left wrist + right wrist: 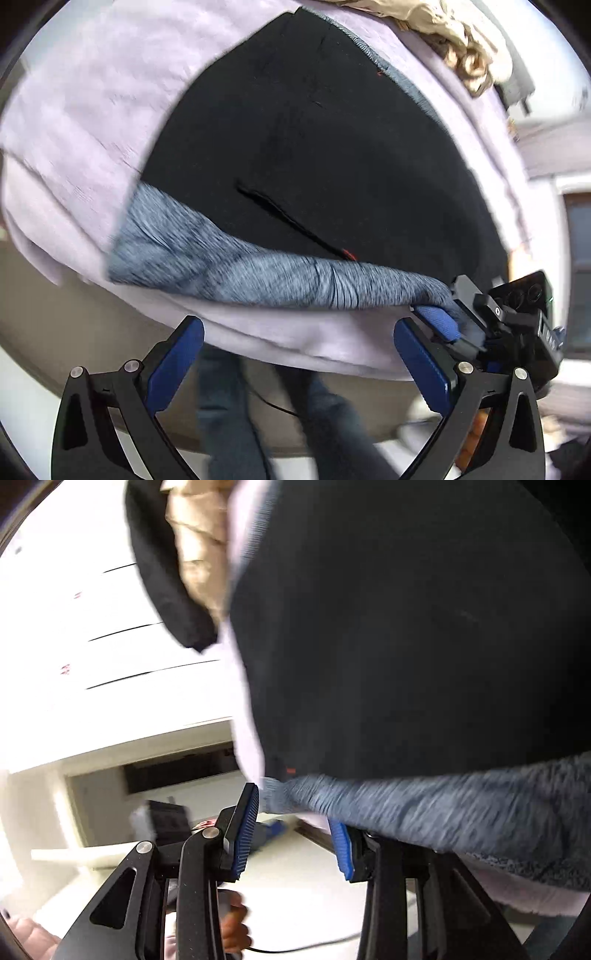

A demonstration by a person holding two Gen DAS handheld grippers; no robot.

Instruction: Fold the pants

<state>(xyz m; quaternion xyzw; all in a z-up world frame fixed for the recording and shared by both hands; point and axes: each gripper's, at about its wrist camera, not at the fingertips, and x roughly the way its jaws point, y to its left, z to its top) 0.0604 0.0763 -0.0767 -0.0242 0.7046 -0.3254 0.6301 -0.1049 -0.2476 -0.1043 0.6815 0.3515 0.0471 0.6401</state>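
Black pants [314, 155] lie spread on a lilac sheet [92, 110], their blue-grey heathered waistband [229, 266] toward me. My left gripper [299, 362] is open and empty, hovering over the sheet's near edge just short of the waistband. My right gripper [454, 310] is at the waistband's right end, where the fabric narrows and bunches between its jaws. In the right wrist view the waistband corner [288, 794] sits between the fingertips of the right gripper [293, 805], and the band [424, 812] drapes over the right finger. The black pants [406, 627] fill the upper right.
A crumpled beige garment [454, 40] lies at the far edge of the sheet, with another black garment [159, 576] beside it. A person's legs in jeans [229, 424] stand below the sheet's edge. A hand [232, 926] and a thin cable [314, 945] show low down.
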